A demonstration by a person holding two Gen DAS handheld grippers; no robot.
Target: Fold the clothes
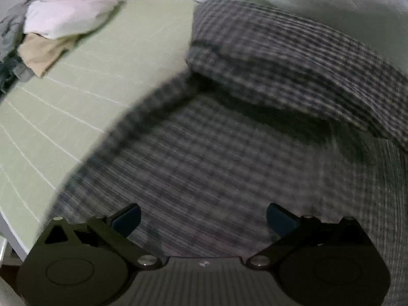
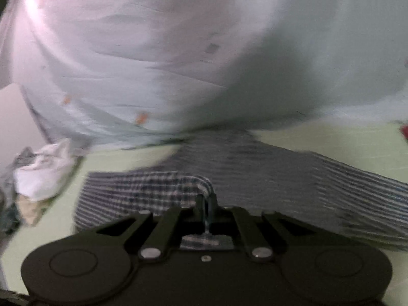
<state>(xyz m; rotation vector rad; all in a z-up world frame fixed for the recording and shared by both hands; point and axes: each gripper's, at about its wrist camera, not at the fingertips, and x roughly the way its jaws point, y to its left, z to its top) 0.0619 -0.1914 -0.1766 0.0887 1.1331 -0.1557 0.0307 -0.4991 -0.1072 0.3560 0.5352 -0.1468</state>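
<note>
The checked shirt (image 1: 229, 153) lies limp and light on the green mat (image 1: 76, 97), so an edge pinch suits it: right gripper (image 2: 206, 204) clamps its hem, left gripper (image 1: 204, 219) hovers agape.

One dark-and-white checked cotton garment (image 1: 229, 140) lay spread on one pale green gridded mat (image 1: 89, 81). At the far left sat one heap of loose clothes, in which three pieces could be told apart: one crumpled white cloth (image 1: 66, 12), one beige folded piece (image 1: 43, 53) and one grey-green piece (image 1: 10, 25). Two black hand-held grippers were present, the left (image 1: 203, 218) and the right (image 2: 206, 204).
</note>
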